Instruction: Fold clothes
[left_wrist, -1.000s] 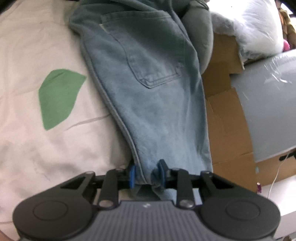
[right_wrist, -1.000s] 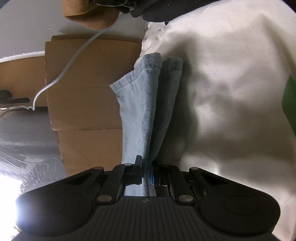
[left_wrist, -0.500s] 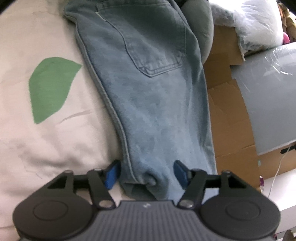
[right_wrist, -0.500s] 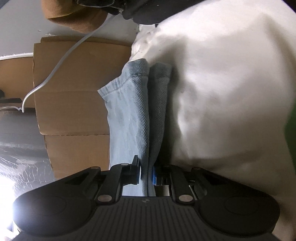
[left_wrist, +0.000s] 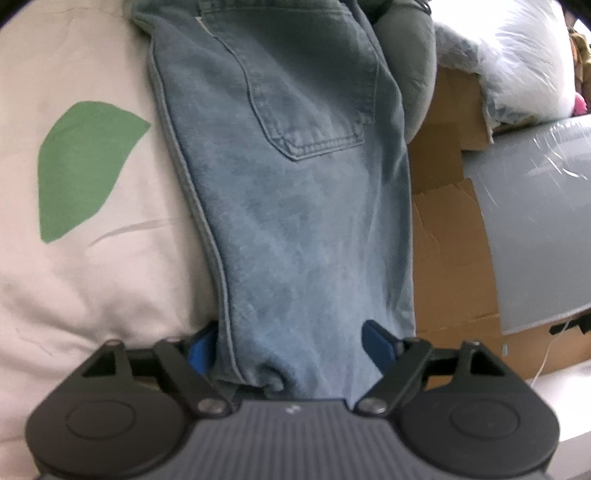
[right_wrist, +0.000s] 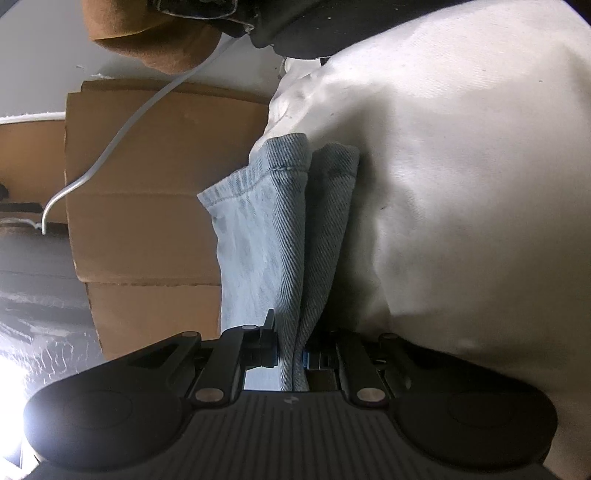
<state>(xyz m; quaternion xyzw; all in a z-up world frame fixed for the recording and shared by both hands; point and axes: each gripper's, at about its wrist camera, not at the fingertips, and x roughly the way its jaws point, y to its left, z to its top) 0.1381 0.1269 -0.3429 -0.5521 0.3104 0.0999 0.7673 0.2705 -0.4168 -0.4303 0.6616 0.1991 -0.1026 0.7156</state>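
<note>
While my left gripper (left_wrist: 293, 345) stands apart astride the jeans (left_wrist: 295, 221), my right gripper (right_wrist: 290, 352) pinches their hem; the layers should be kept aligned.

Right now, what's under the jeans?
The jeans lie on a cream cover with a green leaf print. Their right edge hangs beside cardboard. What lies directly beneath them is hidden.

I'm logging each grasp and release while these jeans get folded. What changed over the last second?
The left hand-held gripper let go: its blue fingers, clamped on the jeans a second ago, now stand wide apart on either side of the fabric. The right hand-held gripper stays pinched on the doubled denim. The jeans still lie on the white bedding.
</note>
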